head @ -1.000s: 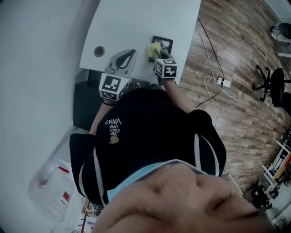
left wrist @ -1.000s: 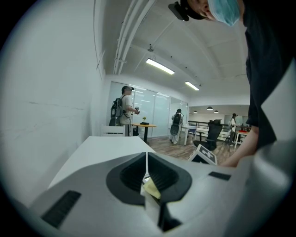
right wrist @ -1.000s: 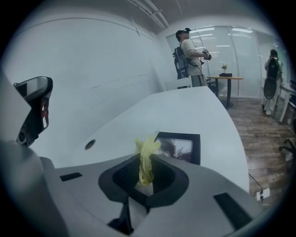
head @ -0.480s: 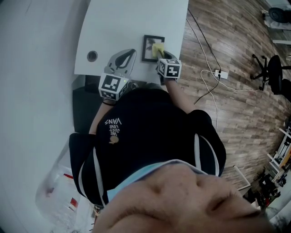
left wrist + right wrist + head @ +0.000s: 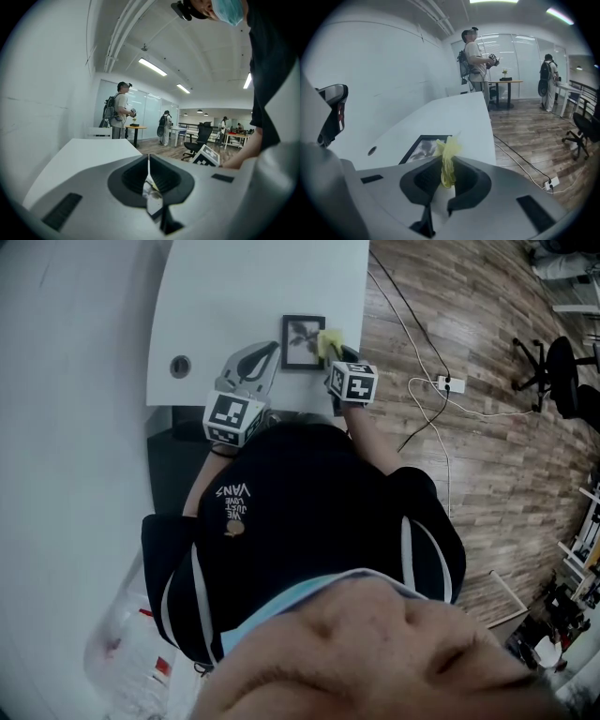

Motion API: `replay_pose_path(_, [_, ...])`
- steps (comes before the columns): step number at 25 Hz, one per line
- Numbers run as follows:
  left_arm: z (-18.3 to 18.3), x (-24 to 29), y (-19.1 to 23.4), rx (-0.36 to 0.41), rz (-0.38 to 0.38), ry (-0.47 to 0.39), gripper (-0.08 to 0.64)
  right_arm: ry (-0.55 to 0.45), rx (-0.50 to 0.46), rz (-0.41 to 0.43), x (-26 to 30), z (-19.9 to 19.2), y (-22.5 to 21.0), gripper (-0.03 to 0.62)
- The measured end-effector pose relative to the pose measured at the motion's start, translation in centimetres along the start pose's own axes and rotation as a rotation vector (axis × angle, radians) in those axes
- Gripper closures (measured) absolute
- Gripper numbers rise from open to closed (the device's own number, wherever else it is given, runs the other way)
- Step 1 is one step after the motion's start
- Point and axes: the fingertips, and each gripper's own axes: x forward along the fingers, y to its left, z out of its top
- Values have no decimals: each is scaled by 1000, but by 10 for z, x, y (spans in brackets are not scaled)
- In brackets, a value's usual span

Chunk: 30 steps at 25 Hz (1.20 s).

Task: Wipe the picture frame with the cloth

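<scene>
A black picture frame (image 5: pixel 302 341) lies flat on the white table (image 5: pixel 234 287) near its front edge. My right gripper (image 5: pixel 332 349) is shut on a bunched yellow cloth (image 5: pixel 327 339), which sits at the frame's right edge. In the right gripper view the cloth (image 5: pixel 447 159) stands up between the jaws of the right gripper (image 5: pixel 446 164), with the frame (image 5: pixel 423 146) just beyond and to the left. My left gripper (image 5: pixel 273 349) rests on the table left of the frame, shut with nothing in it. In its own view the left gripper (image 5: pixel 148 161) has its jaws pressed together.
A round cable hole (image 5: pixel 180 365) is in the table at the left. A cable and power strip (image 5: pixel 441 383) lie on the wooden floor to the right, with an office chair (image 5: pixel 561 371) beyond. People (image 5: pixel 476 61) stand at the far end of the room.
The yellow cloth in my right gripper has slid from the frame's left part across to its right edge. The left gripper has stayed where it was.
</scene>
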Motion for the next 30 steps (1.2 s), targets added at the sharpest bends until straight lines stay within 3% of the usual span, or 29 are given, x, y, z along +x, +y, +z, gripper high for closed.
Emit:
replay_pose_path(10, [0, 1, -3, 2, -5, 7, 541, -18, 14, 13, -6, 4, 3, 546])
replay_pose_path(30, [-17, -46, 21, -31, 108, 13, 541, 16, -52, 222, 12, -7, 108, 546])
